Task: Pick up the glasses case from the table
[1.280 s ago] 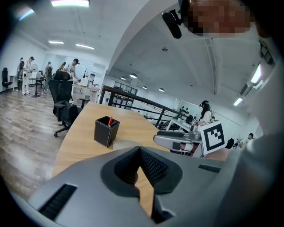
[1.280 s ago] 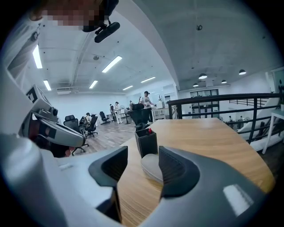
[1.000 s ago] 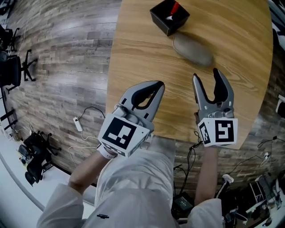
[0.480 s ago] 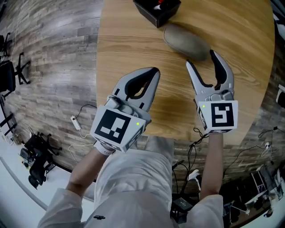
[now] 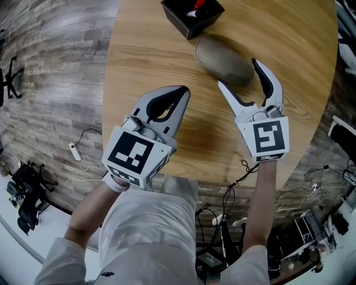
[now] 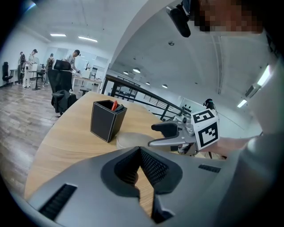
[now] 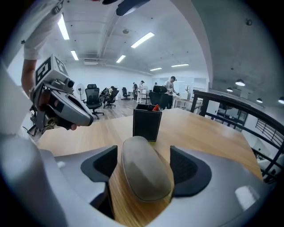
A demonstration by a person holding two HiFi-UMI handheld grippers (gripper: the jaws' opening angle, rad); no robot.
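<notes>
The glasses case (image 5: 221, 60), a grey-brown oval pouch, lies flat on the round wooden table (image 5: 300, 94). My right gripper (image 5: 240, 75) is open, and its jaws have just been opening. They straddle the case's near end. In the right gripper view the case (image 7: 144, 170) lies between the two pads (image 7: 103, 163) with a gap on each side. My left gripper (image 5: 177, 99) hovers shut and empty to the left of the case, above bare tabletop. The left gripper view shows the case (image 6: 129, 139) ahead, with the right gripper (image 6: 157, 135) at it.
A black square pen holder (image 5: 192, 16) with a red item inside stands just beyond the case's far end. The table's near edge runs close under both hands. Cables and a power strip (image 5: 75, 151) lie on the wooden floor at the left.
Both grippers have moved forward and down toward the case. The right gripper has rolled and its jaws have spread wider, so they now straddle the case's near end.
</notes>
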